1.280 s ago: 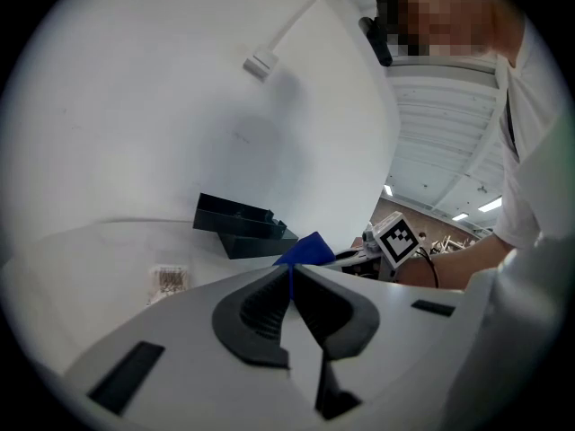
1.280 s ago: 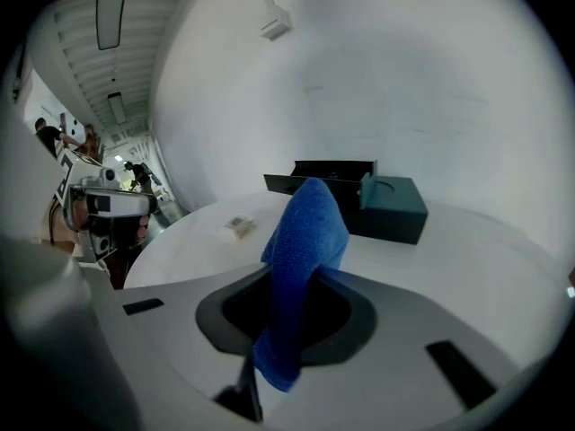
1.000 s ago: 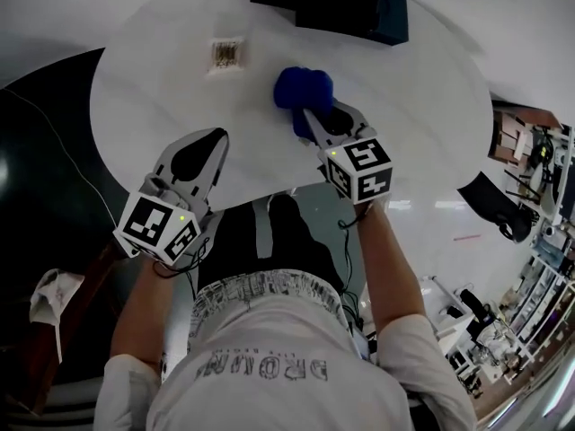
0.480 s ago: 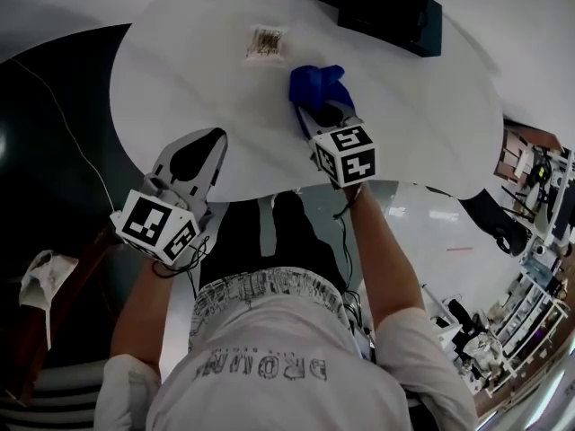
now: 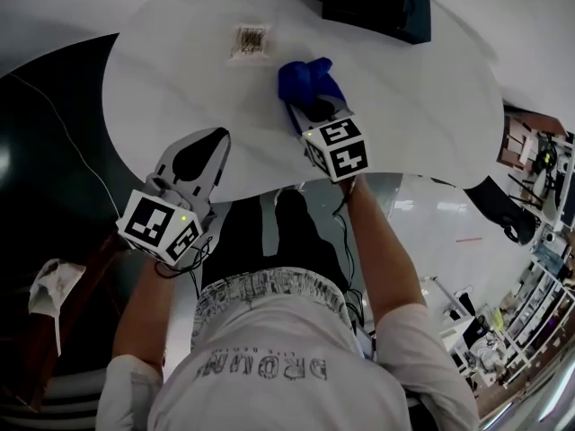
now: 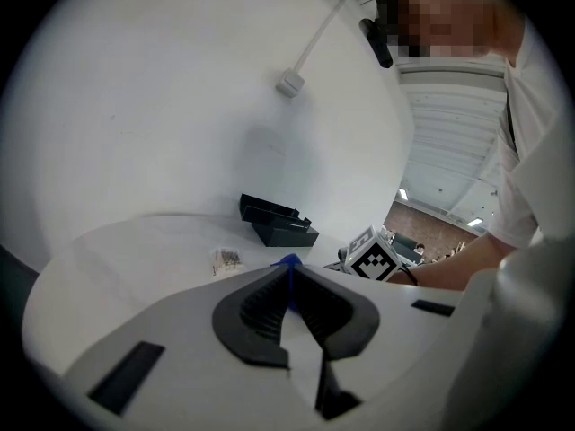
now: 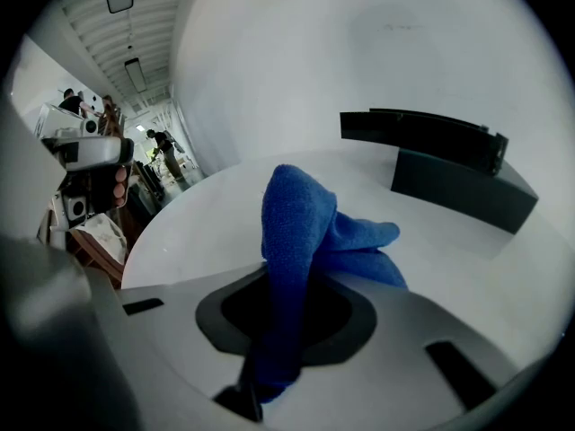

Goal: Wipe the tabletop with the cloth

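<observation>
You are standing over a round white table [image 5: 422,106] with a smooth, bare top. A dark glossy floor [image 5: 45,151] is spreading out at your 9 o'clock. Crowded shelving [image 5: 539,277] is filling the room's edge at your 3 to 4 o'clock. In the right gripper view a lit corridor [image 7: 135,88] is running away at 10 o'clock, with people standing in it.

At the table's far rim, about 1 o'clock from you, a black box [image 5: 368,3] is sitting. A small patterned packet [image 5: 250,40] is lying flat at 11 o'clock, near the cloth but apart from it. A crumpled white thing [image 5: 54,285] is lying off the table at 8 o'clock; what it is cannot be told.

The blue cloth [image 5: 305,79] is bunching up on the tabletop at 12 o'clock, between the packet and the box. Your right gripper [image 5: 304,108] is pinching one fold of it. The jaws are closing tight on the fabric, and the rest is spilling forward onto the white surface.

Your left gripper [image 5: 209,146] is hanging over the near rim at 7 o'clock, well apart from the cloth. Its pads are meeting at the tips with nothing between them. Whether it is touching the table cannot be told.
</observation>
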Tool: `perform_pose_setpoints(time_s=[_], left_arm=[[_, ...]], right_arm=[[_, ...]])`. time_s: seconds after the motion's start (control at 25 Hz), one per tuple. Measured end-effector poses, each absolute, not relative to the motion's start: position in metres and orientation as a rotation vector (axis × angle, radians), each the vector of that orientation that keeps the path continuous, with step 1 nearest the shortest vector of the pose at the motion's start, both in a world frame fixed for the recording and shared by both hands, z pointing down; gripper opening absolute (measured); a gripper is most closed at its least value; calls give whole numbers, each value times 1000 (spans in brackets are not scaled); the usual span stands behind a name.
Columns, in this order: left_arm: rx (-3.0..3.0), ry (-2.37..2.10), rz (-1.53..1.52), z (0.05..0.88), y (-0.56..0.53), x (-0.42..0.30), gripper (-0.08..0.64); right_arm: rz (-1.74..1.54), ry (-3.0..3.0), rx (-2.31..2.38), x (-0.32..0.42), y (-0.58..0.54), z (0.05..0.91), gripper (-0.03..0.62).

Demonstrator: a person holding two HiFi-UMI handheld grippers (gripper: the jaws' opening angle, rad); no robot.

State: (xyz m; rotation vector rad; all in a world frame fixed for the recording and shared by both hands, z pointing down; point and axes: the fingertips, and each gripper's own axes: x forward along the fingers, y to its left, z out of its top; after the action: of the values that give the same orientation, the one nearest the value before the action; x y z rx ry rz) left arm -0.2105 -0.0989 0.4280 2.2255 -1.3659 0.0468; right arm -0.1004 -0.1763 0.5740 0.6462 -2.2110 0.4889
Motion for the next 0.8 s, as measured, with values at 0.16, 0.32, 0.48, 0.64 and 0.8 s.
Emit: perform_pose_setpoints(time_s=[0.16,0.32,0.48,0.64,0.8], left_arm=[[2253,-1331,67,425,-105,-189,28],[2273,-1297,89,426,-113,-163,28],[2302,-1250,106,425,-122,-129,28],[2335,-1200,122,421,-134,-93,28],[2367,-1145,143,420,-145,-55,28]], right_arm=[[508,-2212,663,-82,-177,573,71],[541,-2208,697,-49,-182,576,71],[574,-2196,750,-8,-188,576,71],[601,-2177,813,38,-194,574,71],[635,-2155,885,90,-201,574,71]])
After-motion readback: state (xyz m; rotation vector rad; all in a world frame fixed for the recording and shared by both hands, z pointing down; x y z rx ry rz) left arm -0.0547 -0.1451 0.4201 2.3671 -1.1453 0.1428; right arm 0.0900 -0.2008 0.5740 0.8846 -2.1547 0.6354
